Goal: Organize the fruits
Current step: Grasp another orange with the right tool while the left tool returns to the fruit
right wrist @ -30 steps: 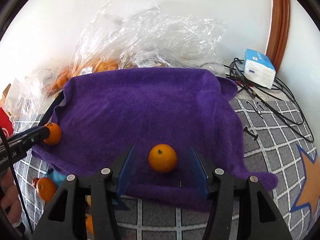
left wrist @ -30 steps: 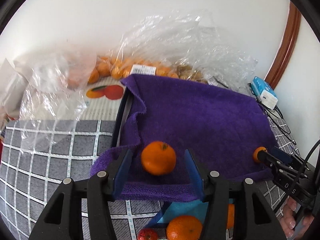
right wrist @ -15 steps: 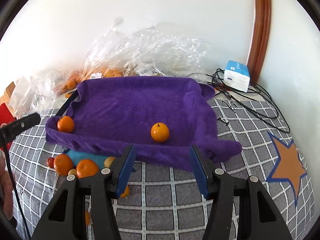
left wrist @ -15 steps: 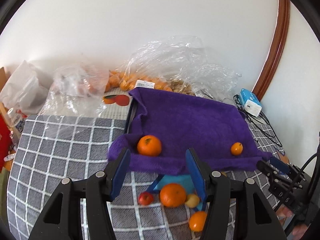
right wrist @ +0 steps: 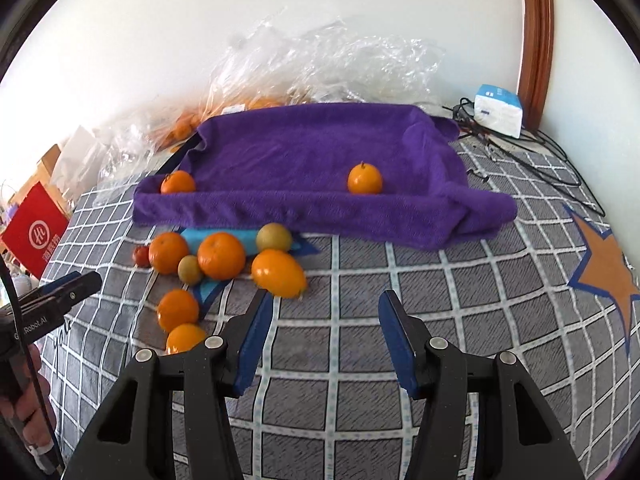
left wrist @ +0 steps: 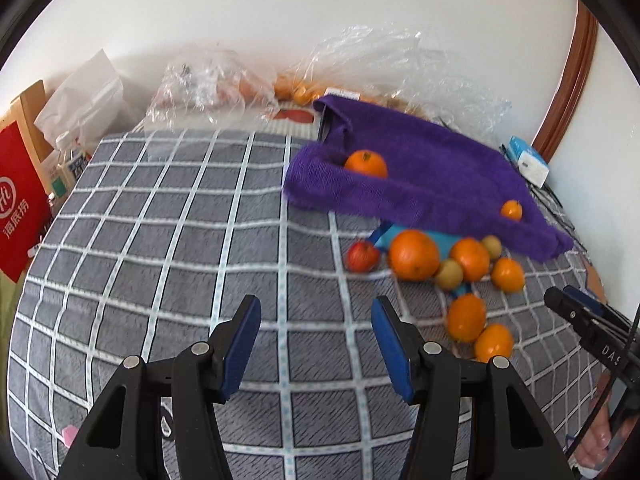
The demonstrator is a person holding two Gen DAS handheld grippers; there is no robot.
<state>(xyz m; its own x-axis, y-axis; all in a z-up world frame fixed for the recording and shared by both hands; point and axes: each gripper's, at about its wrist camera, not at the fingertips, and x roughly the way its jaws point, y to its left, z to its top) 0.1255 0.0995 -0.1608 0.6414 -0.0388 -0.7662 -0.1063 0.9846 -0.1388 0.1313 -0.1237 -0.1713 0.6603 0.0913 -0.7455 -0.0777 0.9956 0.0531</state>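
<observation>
In the left wrist view the left tool [left wrist: 316, 332] sits at the bottom centre of the frame, its blue-padded fingers spread apart with nothing between them, over a grey checked cover [left wrist: 180, 240]. To the right of it and further up lies a loose heap of fruit [left wrist: 448, 268]: a large orange [left wrist: 414, 255], a small red fruit [left wrist: 362, 256] on its left, and more oranges and two pale yellowish fruits trailing toward the lower right, some resting on a blue cloth [left wrist: 384, 236]. Above the heap, a purple towel [left wrist: 440, 172] covers a tray; one orange [left wrist: 366, 164] rests near its left corner and a smaller one [left wrist: 511, 210] near its right edge. Crumpled plastic bags [left wrist: 384, 64] with more oranges line the wall at the top, and a red bag [left wrist: 20, 208] stands at the far left. The right tool's tip shows at the right edge.

In the right wrist view the right tool [right wrist: 324, 320] is at the bottom centre, its fingers likewise spread wide and empty. The nearest fruit, an oval orange one [right wrist: 279, 273], lies just beyond its left finger. The rest of the heap spreads to the left of centre. The towel fills the middle of the frame with its two oranges well apart. A white and blue box [right wrist: 498, 115] with cables sits at the upper right.
</observation>
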